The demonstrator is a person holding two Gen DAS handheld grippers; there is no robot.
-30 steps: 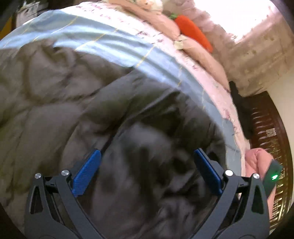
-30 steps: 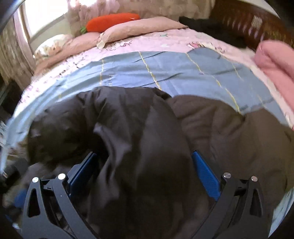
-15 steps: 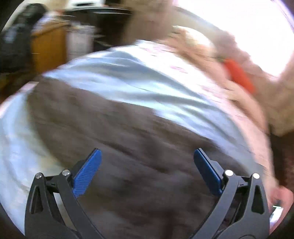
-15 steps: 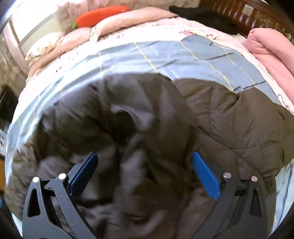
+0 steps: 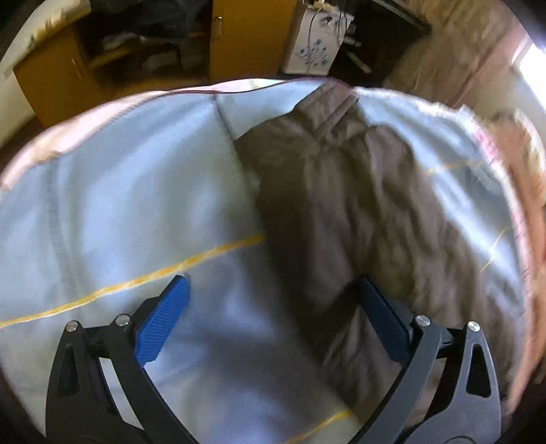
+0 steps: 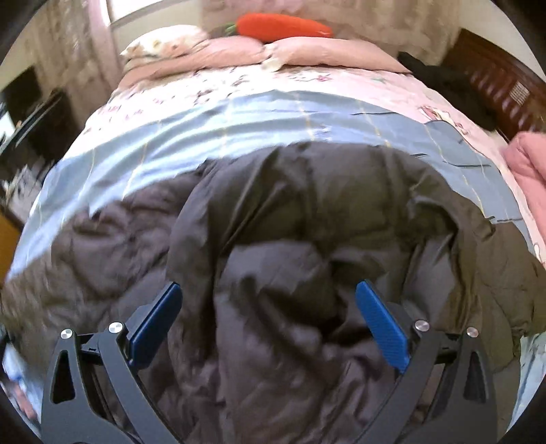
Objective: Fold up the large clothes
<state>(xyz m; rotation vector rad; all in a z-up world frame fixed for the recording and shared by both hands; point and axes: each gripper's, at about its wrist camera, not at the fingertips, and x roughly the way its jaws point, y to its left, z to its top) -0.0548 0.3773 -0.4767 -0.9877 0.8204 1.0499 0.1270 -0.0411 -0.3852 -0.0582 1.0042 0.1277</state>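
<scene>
Left hand-held gripper [image 5: 271, 316] has its blue pads spread wide, holding nothing, above the bed [image 5: 102, 205]. Ahead of it and beyond the bed's edge stand a wooden cabinet [image 5: 232, 37], its open shelves holding dim clutter that I cannot make out, and a flowered box [image 5: 314, 41], contents hidden. A sleeve of the coat [image 5: 341, 205] runs from beside this gripper's right pad straight ahead, its long axis pointing away, cuff at the far end near the bed's edge.

Right hand-held gripper [image 6: 268, 316] is likewise spread wide, gripping nothing. The coat's [image 6: 307, 222] bunched dark bulk lies between and just ahead of its pads, spreading to both sides across the blue sheet. Far ahead, pillows [image 6: 307, 51] carry a carrot toy [image 6: 283, 24].
</scene>
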